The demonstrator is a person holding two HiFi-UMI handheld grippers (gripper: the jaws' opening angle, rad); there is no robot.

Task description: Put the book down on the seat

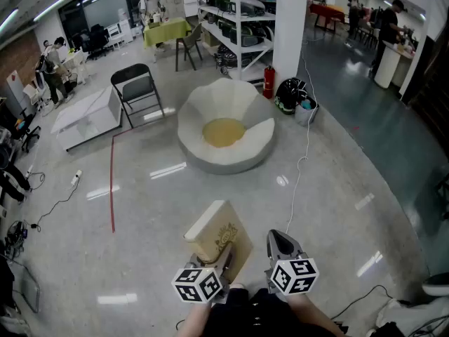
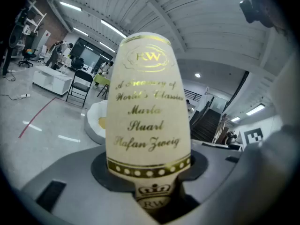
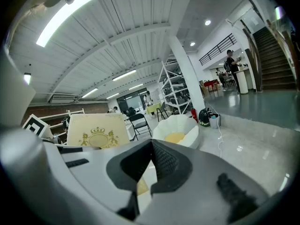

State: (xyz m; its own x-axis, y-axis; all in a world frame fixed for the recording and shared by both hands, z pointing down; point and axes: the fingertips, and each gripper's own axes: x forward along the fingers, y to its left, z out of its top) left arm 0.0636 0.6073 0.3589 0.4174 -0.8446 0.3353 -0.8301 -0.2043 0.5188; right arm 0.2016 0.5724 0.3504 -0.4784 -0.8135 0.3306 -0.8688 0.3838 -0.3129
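A cream hardcover book (image 1: 216, 232) with gold print stands upright in my left gripper (image 1: 219, 260), which is shut on its lower edge. In the left gripper view the book's spine (image 2: 147, 109) rises from between the jaws of the left gripper (image 2: 157, 198) and fills the middle. The seat (image 1: 224, 133), a white petal-shaped chair with a yellow cushion, stands on the floor well ahead of both grippers; it also shows as the seat (image 2: 96, 121) and the seat (image 3: 177, 131). My right gripper (image 1: 281, 242) hangs beside the book, jaws together and empty; the right gripper (image 3: 151, 168) sees the book's cover (image 3: 97, 130) at its left.
A black folding chair (image 1: 138, 90) and a low white table (image 1: 88, 114) stand left of the seat. Red tape (image 1: 112, 181) and a white cable (image 1: 302, 163) run across the grey floor. Behind the seat are a white column (image 1: 291, 27), a fire extinguisher (image 1: 269, 81), a black bag (image 1: 289, 95) and shelves (image 1: 235, 12).
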